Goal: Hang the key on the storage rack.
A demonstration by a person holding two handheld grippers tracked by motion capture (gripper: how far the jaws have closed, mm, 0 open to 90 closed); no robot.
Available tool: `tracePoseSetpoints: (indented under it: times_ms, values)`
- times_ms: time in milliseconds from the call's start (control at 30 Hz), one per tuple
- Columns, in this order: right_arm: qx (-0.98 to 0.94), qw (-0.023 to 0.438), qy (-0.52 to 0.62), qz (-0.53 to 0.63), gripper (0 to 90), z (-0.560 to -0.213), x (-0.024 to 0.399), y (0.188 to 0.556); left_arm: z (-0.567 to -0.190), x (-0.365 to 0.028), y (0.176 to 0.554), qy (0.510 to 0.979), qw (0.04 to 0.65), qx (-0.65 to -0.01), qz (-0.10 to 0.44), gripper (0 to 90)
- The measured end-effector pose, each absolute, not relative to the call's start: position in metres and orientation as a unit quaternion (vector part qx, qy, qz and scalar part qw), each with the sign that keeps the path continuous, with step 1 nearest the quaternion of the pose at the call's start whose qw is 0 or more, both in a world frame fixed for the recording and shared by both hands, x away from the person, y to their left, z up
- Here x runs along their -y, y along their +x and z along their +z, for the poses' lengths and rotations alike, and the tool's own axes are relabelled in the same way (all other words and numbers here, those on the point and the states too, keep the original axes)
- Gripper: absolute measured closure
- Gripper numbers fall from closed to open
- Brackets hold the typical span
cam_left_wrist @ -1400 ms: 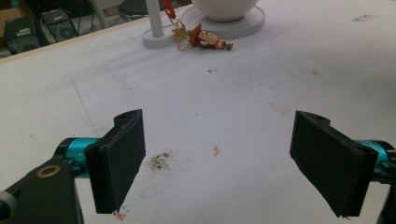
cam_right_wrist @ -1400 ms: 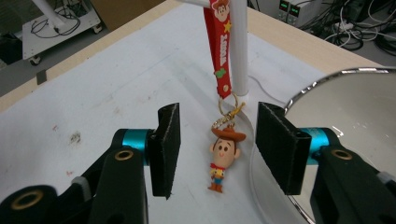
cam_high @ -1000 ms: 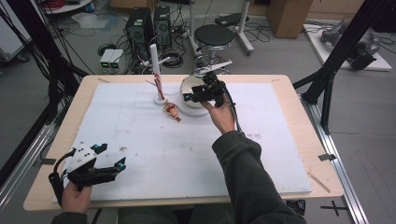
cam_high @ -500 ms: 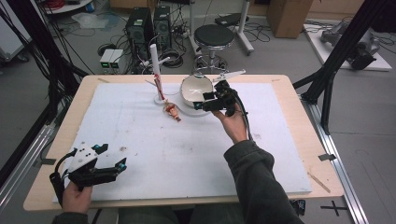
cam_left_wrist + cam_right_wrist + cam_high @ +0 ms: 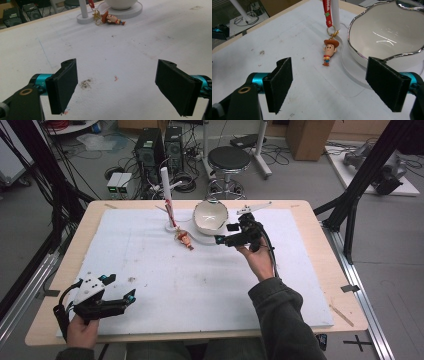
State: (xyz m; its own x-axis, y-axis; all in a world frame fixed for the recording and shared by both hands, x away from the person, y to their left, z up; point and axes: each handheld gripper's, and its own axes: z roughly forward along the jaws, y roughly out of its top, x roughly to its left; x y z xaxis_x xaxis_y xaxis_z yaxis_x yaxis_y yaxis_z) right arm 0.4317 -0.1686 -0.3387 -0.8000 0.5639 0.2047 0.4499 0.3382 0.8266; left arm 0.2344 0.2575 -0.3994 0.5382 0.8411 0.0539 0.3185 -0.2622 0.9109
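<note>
A small cowboy figure keychain [image 5: 186, 239] lies on the white mat, its red lanyard [image 5: 327, 10] hanging from a white post [image 5: 166, 195]. Right of it stands a white silver-rimmed bowl [image 5: 210, 216] on a round white base. My right gripper [image 5: 225, 233] hovers just right of the bowl's near side; its jaws have just been opening and stand open with nothing between them. In the right gripper view the keychain [image 5: 329, 51] lies ahead of the gripper [image 5: 329, 87] and the bowl [image 5: 384, 30] is at right. My left gripper [image 5: 120, 286] rests open at the near left corner, also seen as [image 5: 117, 90], far from the keychain [image 5: 111, 19].
The white mat [image 5: 150, 270] covers most of the wooden table [image 5: 327, 285]. A few dirt specks [image 5: 85, 83] mark the mat near the left gripper. Beyond the far edge stand a stool [image 5: 229, 157] and computer cases [image 5: 161, 142]. Black frame posts [image 5: 357, 185] flank the table.
The right gripper has drawn back from the bowl, toward the person and to the right, and its jaws have widened. The left gripper has stayed put.
</note>
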Motion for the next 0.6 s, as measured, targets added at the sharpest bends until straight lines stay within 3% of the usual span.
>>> tracePoseSetpoints:
  times_ms: [600]
  values:
    - [-0.815,0.080,0.309,0.483,15.9,-0.342,0.190,0.409,-0.399,-0.256,0.235,0.744,0.465,-0.389,0.280,18.7]
